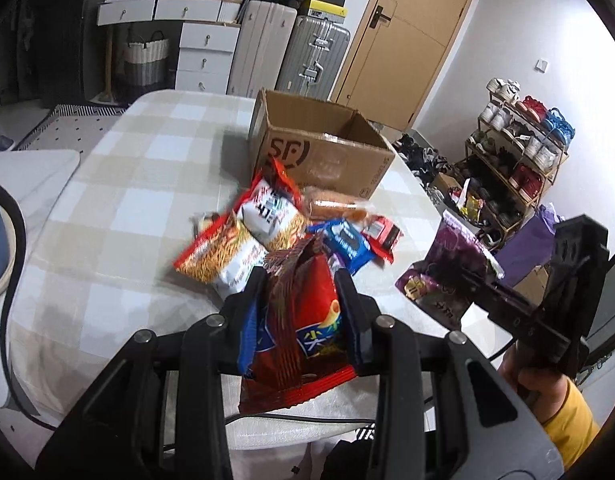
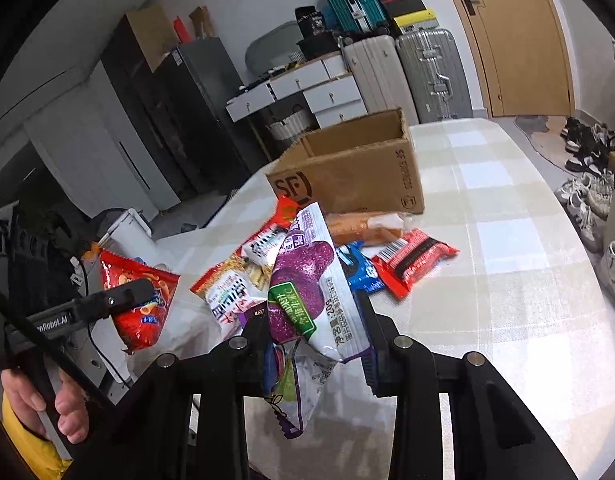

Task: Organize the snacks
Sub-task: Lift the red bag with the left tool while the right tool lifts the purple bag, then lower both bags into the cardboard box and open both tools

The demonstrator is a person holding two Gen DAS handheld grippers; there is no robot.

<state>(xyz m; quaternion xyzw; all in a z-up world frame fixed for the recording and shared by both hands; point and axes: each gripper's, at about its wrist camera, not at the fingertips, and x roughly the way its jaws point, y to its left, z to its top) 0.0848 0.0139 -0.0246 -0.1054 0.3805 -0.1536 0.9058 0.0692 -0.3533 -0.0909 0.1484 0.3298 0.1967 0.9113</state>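
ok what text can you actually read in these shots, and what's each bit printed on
"SF" on the cardboard box front.
"SF EXPRESS" on the box's side panel.
"20g" on the purple snack bag held by the right hand-held gripper.
"nRobot.AI", partly cut off, on the left hand-held gripper.
Chinese print on the other packets is too blurred to read.

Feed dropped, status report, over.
Left gripper shut on red bag. Right gripper shut on purple bag. Box open, nothing blocking.

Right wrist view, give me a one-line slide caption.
Right gripper lifts a purple bag above the snack pile, open cardboard box behind, left gripper holding a red bag.
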